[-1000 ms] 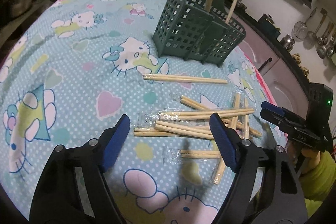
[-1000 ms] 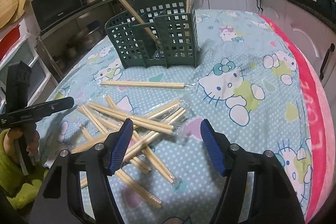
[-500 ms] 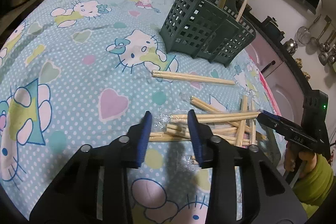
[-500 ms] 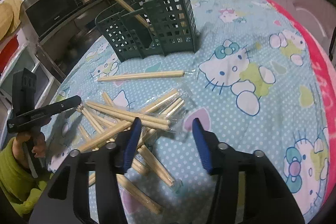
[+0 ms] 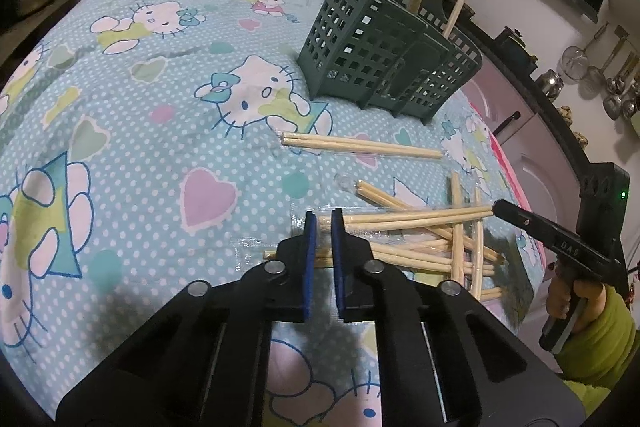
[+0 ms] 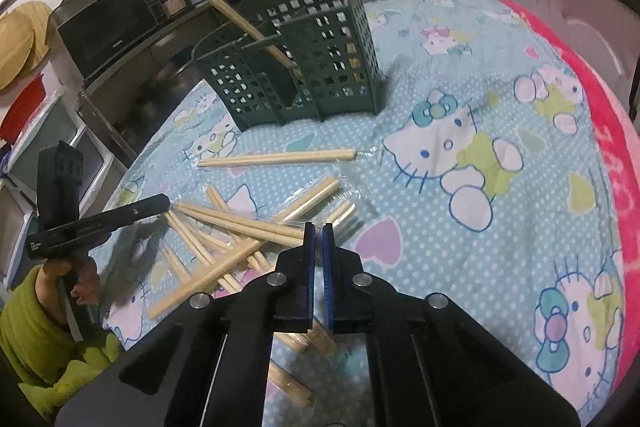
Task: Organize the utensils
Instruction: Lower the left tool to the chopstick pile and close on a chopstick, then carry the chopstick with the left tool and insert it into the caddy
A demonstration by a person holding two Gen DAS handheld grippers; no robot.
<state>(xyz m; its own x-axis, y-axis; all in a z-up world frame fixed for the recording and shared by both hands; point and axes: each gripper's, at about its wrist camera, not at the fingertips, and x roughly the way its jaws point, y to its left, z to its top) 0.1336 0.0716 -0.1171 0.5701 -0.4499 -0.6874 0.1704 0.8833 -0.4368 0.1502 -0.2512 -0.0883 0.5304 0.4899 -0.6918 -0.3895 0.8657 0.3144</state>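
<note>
Left tongs (image 5: 323,223): I see them nearly shut, a narrow gap over the pile's near end; grip on anything unclear.
Right tongs (image 6: 318,233): narrow too, above the pile.
Chopsticks (image 5: 420,235): wrapped pairs heaped on the bench (image 5: 120,107).
Rack (image 5: 384,55): green, upright behind them, some chopsticks inside.
</note>
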